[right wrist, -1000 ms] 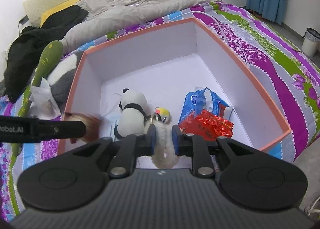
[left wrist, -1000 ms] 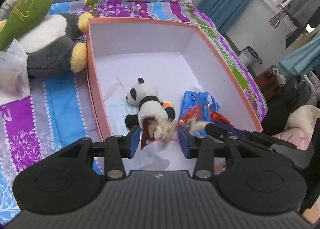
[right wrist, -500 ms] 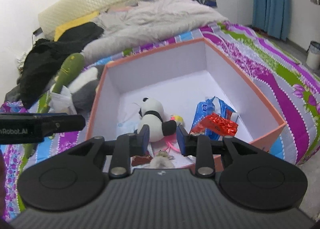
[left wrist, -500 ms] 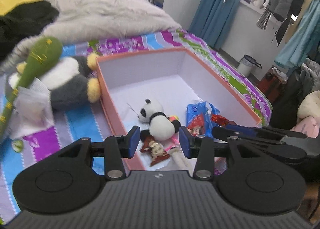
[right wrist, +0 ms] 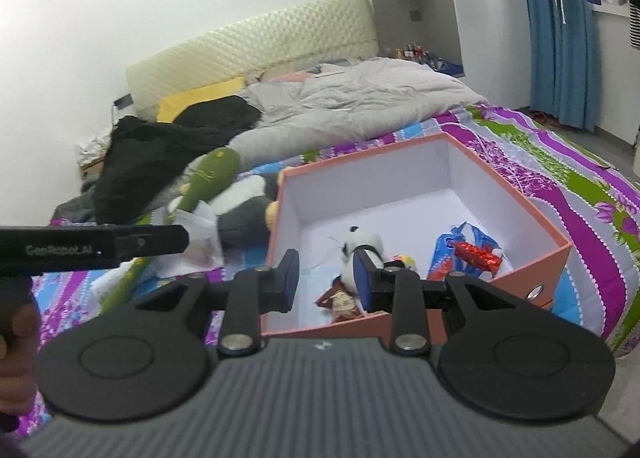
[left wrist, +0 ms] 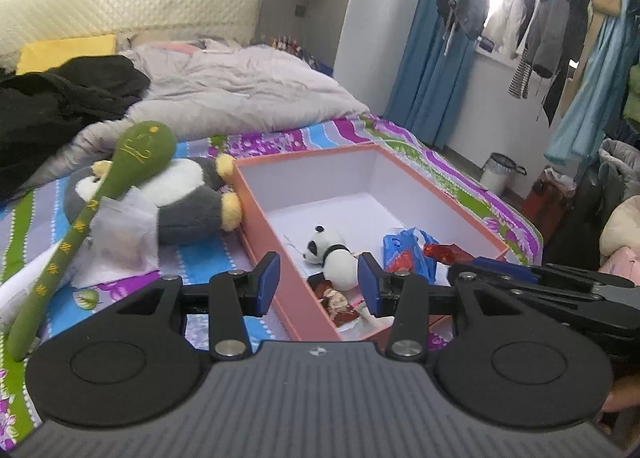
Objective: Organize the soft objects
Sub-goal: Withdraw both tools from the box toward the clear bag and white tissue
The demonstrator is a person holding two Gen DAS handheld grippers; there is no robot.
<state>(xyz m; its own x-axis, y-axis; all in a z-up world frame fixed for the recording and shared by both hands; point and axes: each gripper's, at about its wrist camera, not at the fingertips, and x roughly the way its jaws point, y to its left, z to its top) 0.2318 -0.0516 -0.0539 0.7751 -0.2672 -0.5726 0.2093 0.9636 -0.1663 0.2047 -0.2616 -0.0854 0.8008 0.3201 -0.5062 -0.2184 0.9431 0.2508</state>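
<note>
A pink box [left wrist: 264, 214] [right wrist: 532, 214] sits on the bed. Inside it lie a small panda plush [left wrist: 332, 254] [right wrist: 362, 244], a small brown doll [left wrist: 338, 302] [right wrist: 340, 302], a blue packet [left wrist: 404, 254] [right wrist: 464, 246] and a red foil packet [left wrist: 444, 250] [right wrist: 478, 256]. My left gripper [left wrist: 318, 282] is open and empty, held back above the box's near-left corner. My right gripper [right wrist: 326, 280] is open and empty, above the box's near edge. A grey penguin plush [left wrist: 184, 202] [right wrist: 244, 206] and a green stick plush [left wrist: 104, 210] [right wrist: 200, 186] lie left of the box.
A clear plastic bag [left wrist: 120, 234] lies by the penguin. A grey duvet [left wrist: 240, 94] and black clothes [left wrist: 60, 106] cover the far bed. A waste bin [left wrist: 498, 174] and hanging clothes [left wrist: 540, 18] stand to the right, past the bed edge.
Both grippers let go of their small toys into the box, opened, and pulled up and back. The doll now lies at the box's near end.
</note>
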